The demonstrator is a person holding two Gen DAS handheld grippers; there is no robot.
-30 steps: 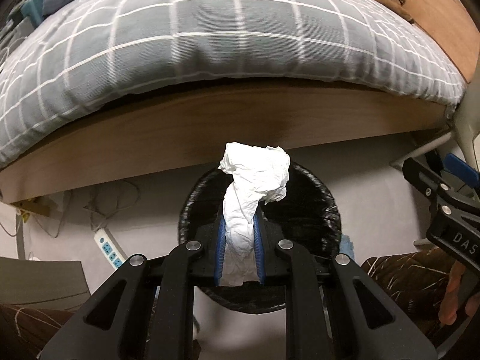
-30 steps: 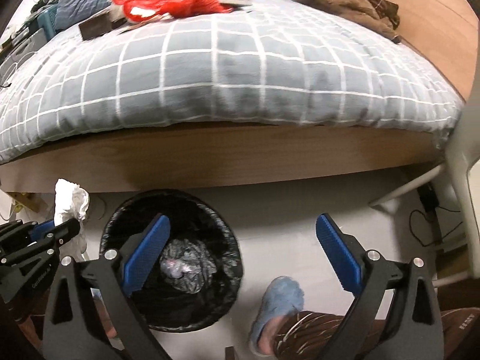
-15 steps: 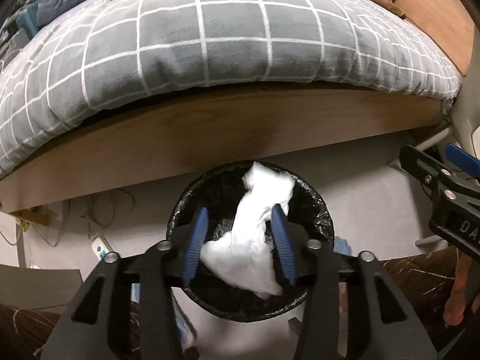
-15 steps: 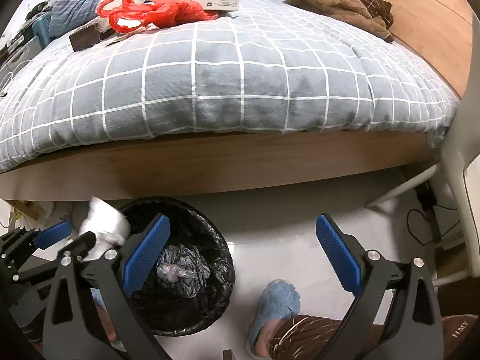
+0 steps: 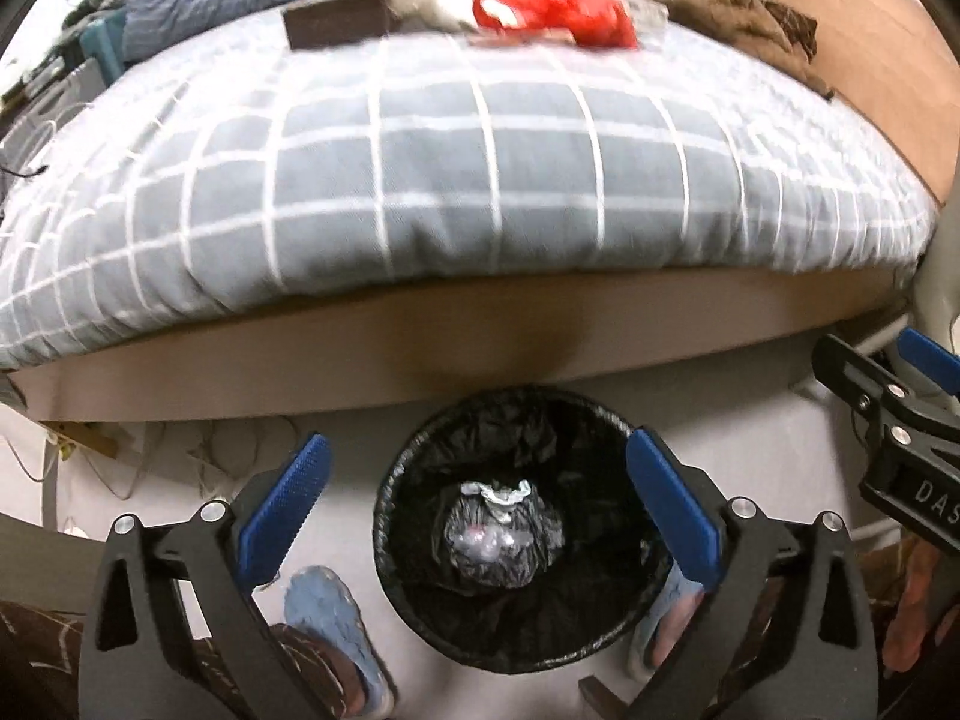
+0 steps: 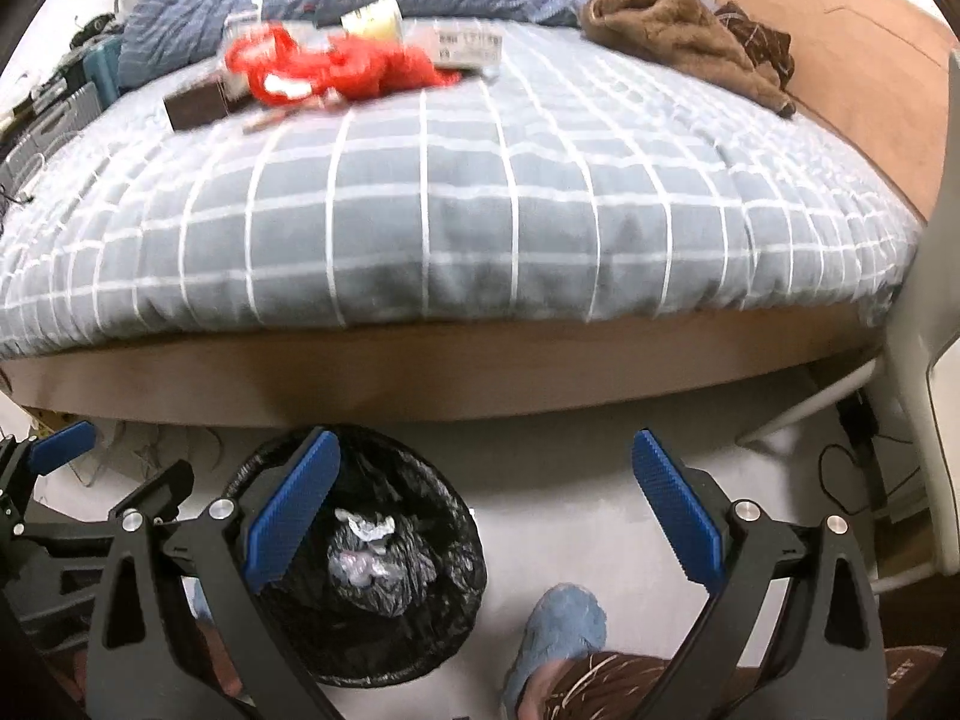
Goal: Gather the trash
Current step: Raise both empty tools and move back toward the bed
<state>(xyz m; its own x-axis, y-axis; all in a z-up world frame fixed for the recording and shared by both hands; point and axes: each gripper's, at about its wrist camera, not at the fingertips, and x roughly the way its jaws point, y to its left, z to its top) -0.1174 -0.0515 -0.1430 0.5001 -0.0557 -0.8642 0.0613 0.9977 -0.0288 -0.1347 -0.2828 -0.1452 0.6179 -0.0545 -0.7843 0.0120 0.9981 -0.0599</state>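
A: What is the room showing?
B: A wooden-framed bed with a grey white-checked duvet is filling the background, with a pale floor below it.
A: And the bin?
B: A round bin lined with a black plastic bag is standing on the floor just beside the bed frame, directly below the left gripper. A knotted black bag with crumpled white tissue is lying inside it.
A: Is the left gripper carrying anything?
B: No, its blue-padded jaws are spreading wide with nothing between them.
A: The right gripper?
B: It is gaping wide and empty, hanging to the bin's right. A red plastic bag is lying on the duvet.
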